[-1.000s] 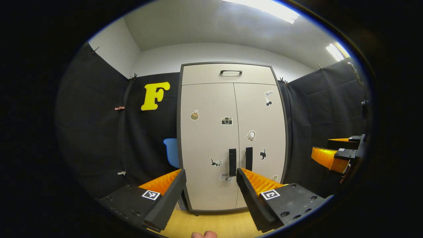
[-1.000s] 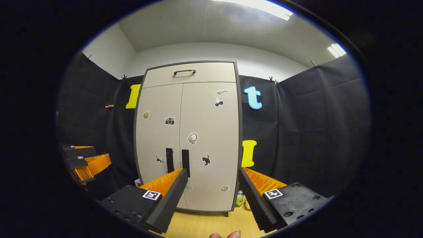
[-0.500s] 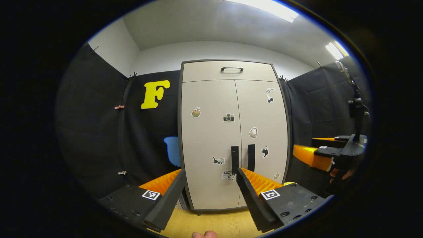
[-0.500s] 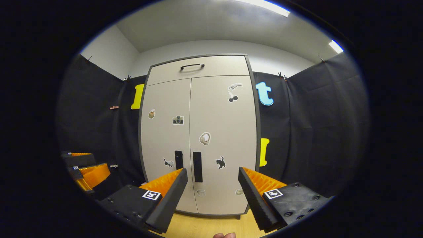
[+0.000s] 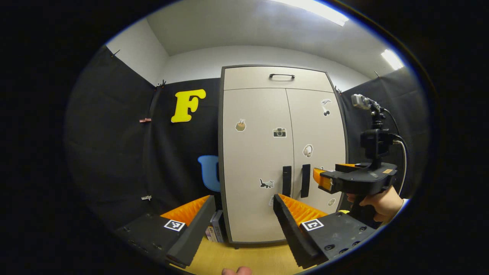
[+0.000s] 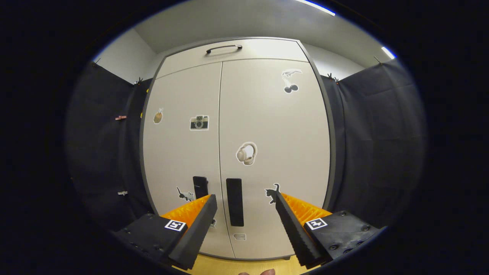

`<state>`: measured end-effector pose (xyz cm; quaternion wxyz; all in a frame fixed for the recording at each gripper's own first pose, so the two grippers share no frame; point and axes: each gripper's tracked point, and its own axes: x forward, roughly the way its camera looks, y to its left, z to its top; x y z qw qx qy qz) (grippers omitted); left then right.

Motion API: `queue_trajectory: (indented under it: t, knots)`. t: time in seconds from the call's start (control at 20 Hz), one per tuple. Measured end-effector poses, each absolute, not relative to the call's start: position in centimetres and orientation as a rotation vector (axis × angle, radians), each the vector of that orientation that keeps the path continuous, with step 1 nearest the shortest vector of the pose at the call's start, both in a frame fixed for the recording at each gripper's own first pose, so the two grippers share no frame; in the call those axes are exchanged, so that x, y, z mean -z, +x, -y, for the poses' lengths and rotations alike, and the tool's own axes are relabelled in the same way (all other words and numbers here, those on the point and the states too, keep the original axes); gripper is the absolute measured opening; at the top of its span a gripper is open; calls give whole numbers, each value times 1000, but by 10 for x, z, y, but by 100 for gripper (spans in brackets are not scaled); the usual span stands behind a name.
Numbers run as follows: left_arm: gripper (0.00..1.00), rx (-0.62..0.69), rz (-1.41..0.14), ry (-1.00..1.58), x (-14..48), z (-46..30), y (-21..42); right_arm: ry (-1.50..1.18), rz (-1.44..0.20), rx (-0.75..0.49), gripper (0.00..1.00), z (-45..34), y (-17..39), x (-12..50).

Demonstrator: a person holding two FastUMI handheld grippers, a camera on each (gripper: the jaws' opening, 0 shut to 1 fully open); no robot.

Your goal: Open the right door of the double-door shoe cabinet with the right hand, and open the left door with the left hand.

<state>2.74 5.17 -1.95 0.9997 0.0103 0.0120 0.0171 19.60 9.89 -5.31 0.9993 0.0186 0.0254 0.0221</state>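
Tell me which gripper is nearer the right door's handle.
Right. The right gripper is close up in front of the right door's handle, which stands between its open fingers; the left gripper hangs farther back, before the left door.

Shoe cabinet [image 6: 237, 126] ahead — left door [image 6: 183, 152] beside right door [image 6: 275, 145], handles [image 6: 234, 201] flanking centre seam.

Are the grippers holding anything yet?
No. The right gripper is open in front of the right door's black handle, not touching it. The left gripper is open and empty.
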Motion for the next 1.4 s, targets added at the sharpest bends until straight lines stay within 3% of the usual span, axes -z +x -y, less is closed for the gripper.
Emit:
queue_trajectory:
  t: [0.25,0.45,0.65,0.75,0.95,1.0,1.05,1.1,1.3,1.4]
  knots:
    - [95,-56,-36,35,25,-68,37,30,-100,-48,94,-112,240,90]
    - [95,-61,-50,12,33,-76,43,49,-133,-20,72,-118,262,111]
    - [95,-62,-52,18,37,-81,43,64,-156,-8,71,-119,271,125]
    - [95,-68,-57,21,39,-85,42,37,-144,21,52,-117,275,127]
    - [95,-76,-63,14,43,-91,39,-52,-132,33,49,-122,273,124]
    - [95,-79,-63,14,43,-92,38,-49,-139,42,36,-120,276,128]
    - [95,-79,-64,13,43,-92,37,-42,-142,50,38,-121,276,128]
    - [95,-82,-65,12,43,-94,36,-37,-141,49,31,-120,275,127]
    - [95,-87,-71,6,43,-95,27,8,-169,48,31,-120,275,129]
    - [95,-91,-69,9,41,-95,19,10,-186,44,20,-119,274,129]
